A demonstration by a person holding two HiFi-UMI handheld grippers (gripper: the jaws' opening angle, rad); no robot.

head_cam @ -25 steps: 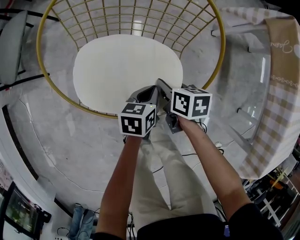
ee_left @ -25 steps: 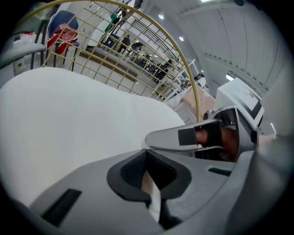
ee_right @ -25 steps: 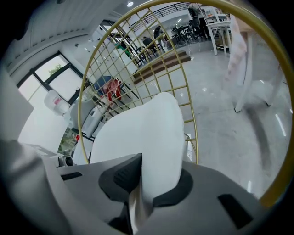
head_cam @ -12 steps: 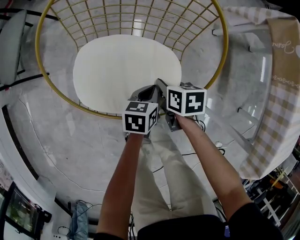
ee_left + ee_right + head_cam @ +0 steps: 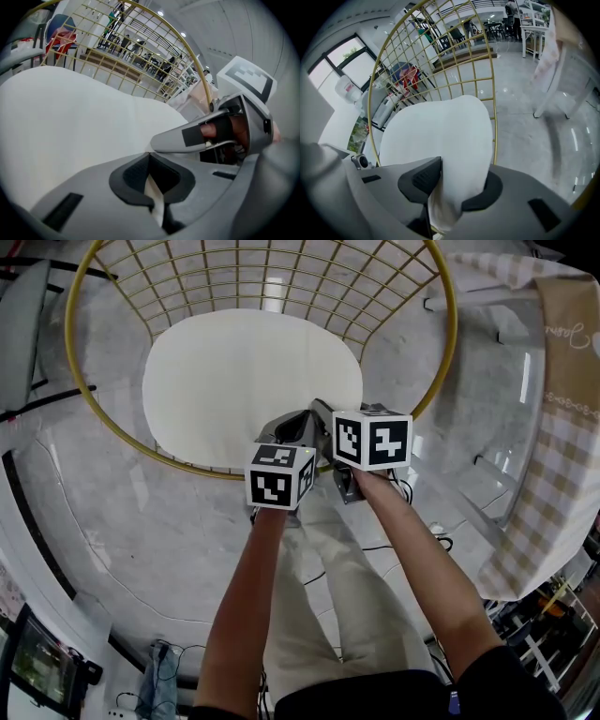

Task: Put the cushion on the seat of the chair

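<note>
**Soft cushion lies in the chair, near edge between the jaws**

The gold wire chair (image 5: 266,277) is the biggest thing here. The white cushion (image 5: 248,381) lies flat on its seat and covers most of it.

We judge the cushion light, soft and floppy. Its edge folds and squashes between the jaws, so it will sag if it is lifted by one point. It is best taken by the near rim with two grips set apart, as it is here. The cover looks smooth, so a shallow pinch could slip.

The left gripper (image 5: 152,187) has its jaws pressed together on a thin fold of that rim. The right gripper (image 5: 457,187) has just been opening. Its jaws stand spread, with a thick bulge of the cushion's edge loose between them.

By our count there is one chair, one cushion and two grippers, side by side at the seat's front.
</note>
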